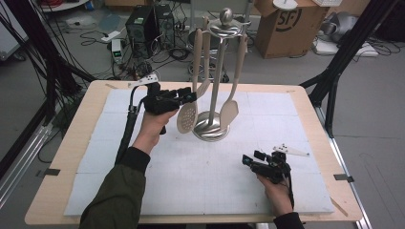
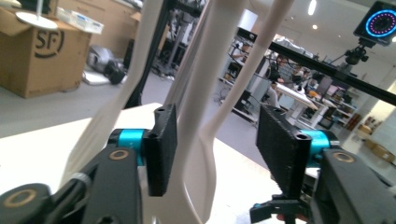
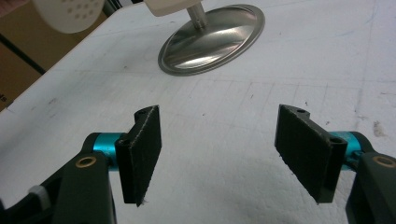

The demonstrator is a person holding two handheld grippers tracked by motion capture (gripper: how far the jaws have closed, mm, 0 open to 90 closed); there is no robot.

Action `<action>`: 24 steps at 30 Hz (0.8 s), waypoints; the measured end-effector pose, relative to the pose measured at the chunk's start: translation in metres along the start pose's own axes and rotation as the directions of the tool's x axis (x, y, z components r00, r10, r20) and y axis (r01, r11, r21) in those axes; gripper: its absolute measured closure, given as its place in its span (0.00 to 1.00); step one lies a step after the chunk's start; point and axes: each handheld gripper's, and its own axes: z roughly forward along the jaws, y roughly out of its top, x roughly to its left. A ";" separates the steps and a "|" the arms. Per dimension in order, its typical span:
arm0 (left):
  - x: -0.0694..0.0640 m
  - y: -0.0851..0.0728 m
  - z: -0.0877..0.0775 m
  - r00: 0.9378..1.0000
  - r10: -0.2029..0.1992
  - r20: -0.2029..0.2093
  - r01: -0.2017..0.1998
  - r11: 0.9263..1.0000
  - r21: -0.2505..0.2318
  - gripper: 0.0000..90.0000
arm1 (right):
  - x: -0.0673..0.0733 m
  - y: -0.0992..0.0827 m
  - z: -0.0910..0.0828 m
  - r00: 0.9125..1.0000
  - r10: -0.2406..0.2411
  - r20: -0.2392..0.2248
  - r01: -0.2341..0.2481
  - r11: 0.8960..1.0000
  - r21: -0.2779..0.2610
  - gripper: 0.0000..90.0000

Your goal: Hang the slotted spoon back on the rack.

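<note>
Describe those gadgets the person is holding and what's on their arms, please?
Each hand carries a black gripper: the left gripper and the right gripper. Both end in two flat, ribbed black jaws on bright blue cylinders with brass-coloured pivots. A pale three-cornered plate sits on top of each, and a thick black cable trails from the left one. The person wears dark olive sleeves with black cuffs.

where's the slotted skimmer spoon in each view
High view: the slotted skimmer hangs left of the stand's pole, beside the left gripper.
Left gripper view: its pale handle rises between the open jaws, close to the left pad; the head is out of frame.
Right gripper view: the perforated head sits at the top left edge.
Shared landmark: the stand's round steel base, top centre in the right gripper view.
</note>
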 end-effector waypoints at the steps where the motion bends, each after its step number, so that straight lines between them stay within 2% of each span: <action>1: 0.000 0.000 -0.001 1.000 -0.001 0.002 0.001 1.000 0.008 0.52 | 0.000 0.000 0.000 1.000 -0.001 0.000 0.001 1.000 0.000 0.34; 3: -0.002 0.000 -0.002 1.000 0.014 -0.007 -0.014 1.000 0.014 0.46 | 0.000 0.000 0.000 1.000 0.003 -0.002 -0.003 1.000 0.004 0.34; 11: -0.008 0.001 -0.007 0.999 0.049 -0.017 -0.048 0.999 0.003 0.40 | 0.001 0.000 0.001 1.000 -0.004 0.000 0.004 1.000 0.005 0.34; 16: -0.009 -0.009 -0.021 0.997 0.066 -0.031 -0.066 0.998 -0.006 0.39 | 0.002 -0.001 0.000 1.000 -0.002 0.001 0.002 1.000 0.009 0.34; 22: -0.014 -0.023 -0.048 0.994 0.094 -0.061 -0.095 0.995 -0.020 0.37 | 0.004 0.000 0.001 1.000 -0.014 0.003 0.014 1.000 -0.003 0.34; 24: -0.017 -0.029 -0.053 0.992 0.105 -0.069 -0.106 0.994 -0.006 0.36 | 0.006 -0.001 0.002 1.000 -0.024 0.004 0.024 1.000 0.000 0.33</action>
